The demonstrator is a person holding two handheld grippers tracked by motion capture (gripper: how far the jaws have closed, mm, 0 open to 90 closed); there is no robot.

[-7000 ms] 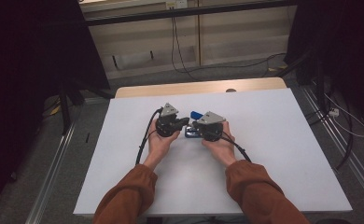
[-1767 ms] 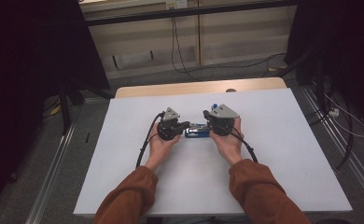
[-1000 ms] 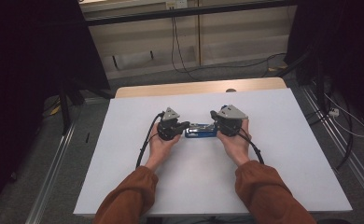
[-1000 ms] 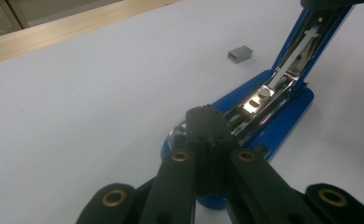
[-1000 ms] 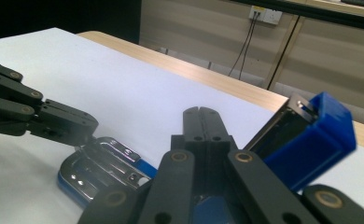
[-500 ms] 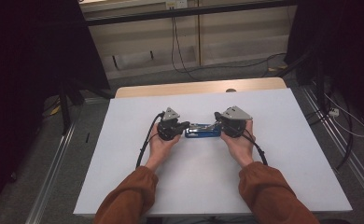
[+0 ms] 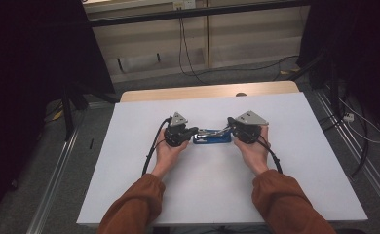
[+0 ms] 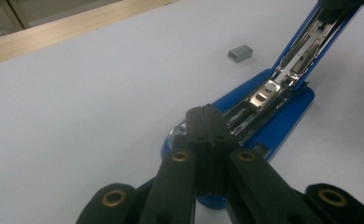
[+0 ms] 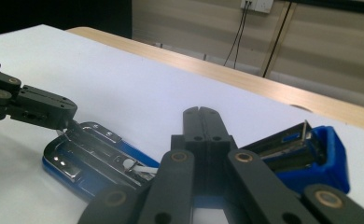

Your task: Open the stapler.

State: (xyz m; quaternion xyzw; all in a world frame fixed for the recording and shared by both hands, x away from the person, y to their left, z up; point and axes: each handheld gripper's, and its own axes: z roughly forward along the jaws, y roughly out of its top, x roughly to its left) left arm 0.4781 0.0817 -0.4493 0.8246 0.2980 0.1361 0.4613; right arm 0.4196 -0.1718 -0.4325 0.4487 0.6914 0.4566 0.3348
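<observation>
The right gripper (image 7: 233,127) has drawn away to the right since a moment ago, and the top arm of the blue metal stapler (image 7: 211,137) has swung open with it. In the left gripper view that lid (image 8: 311,35) rises steeply and the bright staple channel lies bare. By my reading the stapler is now open for loading. The left gripper (image 7: 194,130) has its jaws shut tight together, tips pressing on the stapler's low end to pin it down. The right gripper's jaws are shut too — they seem to hold nothing between them but to prop the raised lid, though the contact is hard to make out. A small grey block of staples (image 8: 239,52) lies just beside the stapler. All of it sits near the middle of the white table (image 7: 324,161), toward its far edge — wide bare room on every side.
</observation>
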